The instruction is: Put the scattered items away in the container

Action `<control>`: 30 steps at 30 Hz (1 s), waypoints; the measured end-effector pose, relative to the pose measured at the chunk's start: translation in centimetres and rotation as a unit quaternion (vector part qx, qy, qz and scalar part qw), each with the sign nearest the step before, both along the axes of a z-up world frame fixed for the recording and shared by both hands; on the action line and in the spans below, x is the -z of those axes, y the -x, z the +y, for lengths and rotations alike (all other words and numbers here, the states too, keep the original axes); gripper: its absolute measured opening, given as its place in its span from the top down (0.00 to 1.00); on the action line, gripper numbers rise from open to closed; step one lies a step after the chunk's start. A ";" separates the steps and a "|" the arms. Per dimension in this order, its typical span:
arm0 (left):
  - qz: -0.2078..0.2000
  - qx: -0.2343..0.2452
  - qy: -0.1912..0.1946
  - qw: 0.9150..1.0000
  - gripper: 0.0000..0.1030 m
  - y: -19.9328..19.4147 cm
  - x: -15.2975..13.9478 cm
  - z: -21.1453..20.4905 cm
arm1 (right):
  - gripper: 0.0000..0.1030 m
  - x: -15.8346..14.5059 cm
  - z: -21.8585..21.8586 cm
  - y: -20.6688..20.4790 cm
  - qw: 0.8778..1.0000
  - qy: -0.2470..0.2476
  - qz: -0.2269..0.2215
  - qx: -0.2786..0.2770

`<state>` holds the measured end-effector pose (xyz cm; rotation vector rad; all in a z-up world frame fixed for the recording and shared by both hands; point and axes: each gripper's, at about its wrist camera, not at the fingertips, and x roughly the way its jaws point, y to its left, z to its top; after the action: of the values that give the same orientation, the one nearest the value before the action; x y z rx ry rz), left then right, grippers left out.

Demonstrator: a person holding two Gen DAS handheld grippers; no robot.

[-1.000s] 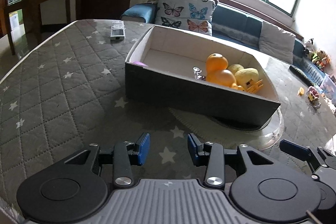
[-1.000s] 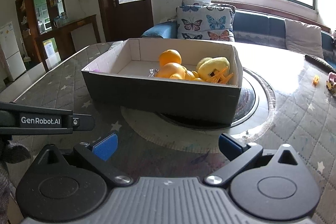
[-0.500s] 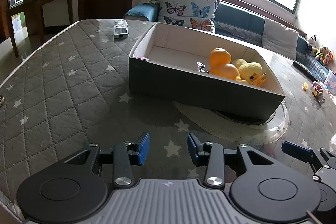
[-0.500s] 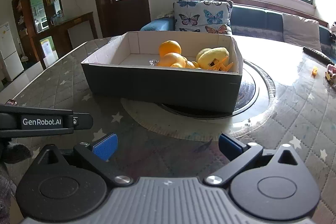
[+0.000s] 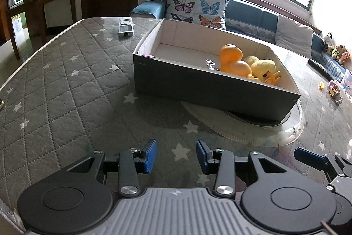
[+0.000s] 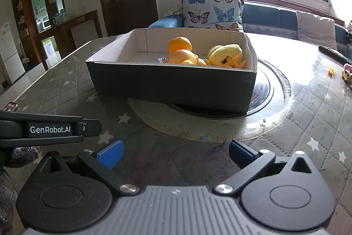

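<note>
Cardboard box (image 5: 211, 89): rectangular, open-topped, dark matte outer walls, pale plain inner walls; sits on the table, overlapping a round glass turntable (image 6: 279, 98).
Contents, grouped at the box's right end: two smooth oranges (image 5: 231, 53), one stacked on the other; two dull yellow, rough-skinned lemons (image 6: 226, 51) beside them; an orange plastic claw clip (image 5: 272, 78) with splayed teeth, against the lemons; a small shiny metal piece (image 5: 210, 63) on the box floor, too small to identify.
Table covering (image 5: 66, 85): grey quilted fabric, diamond stitching, white stars, under a glossy clear sheet.
Silver remote control (image 5: 125, 26): flat, rectangular, on the table beyond the box's left corner.
Small toys (image 6: 345, 74): at the table's far right edge, well apart from the box.
Butterfly-print cushion (image 6: 211, 14): on a blue sofa behind the table.
Left gripper (image 5: 176, 152): black linkage, blue rubbery pads, fingers narrowly apart, holding nothing, above the table short of the box.
Right gripper (image 6: 175, 152): same build, fingers spread wide, holding nothing.
</note>
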<state>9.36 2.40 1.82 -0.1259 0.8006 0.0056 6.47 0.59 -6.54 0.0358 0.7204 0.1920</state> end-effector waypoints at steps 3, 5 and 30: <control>0.001 0.001 0.000 1.000 0.59 -0.1 0.0 -0.1 | 0.00 0.0 0.0 0.0 1.000 0.000 0.001 -0.001; 0.002 0.002 -0.002 1.000 0.59 -0.2 0.0 -0.2 | 0.00 0.0 0.0 -0.1 1.000 0.001 0.002 -0.001; 0.016 0.014 -0.008 1.000 0.59 -1.1 -0.1 -0.8 | 0.00 -0.2 0.0 -1.1 1.000 -0.001 0.016 -0.002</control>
<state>10.49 1.62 1.92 -0.1004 0.8346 -0.0130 7.58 0.62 -6.33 0.0404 0.7517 0.1957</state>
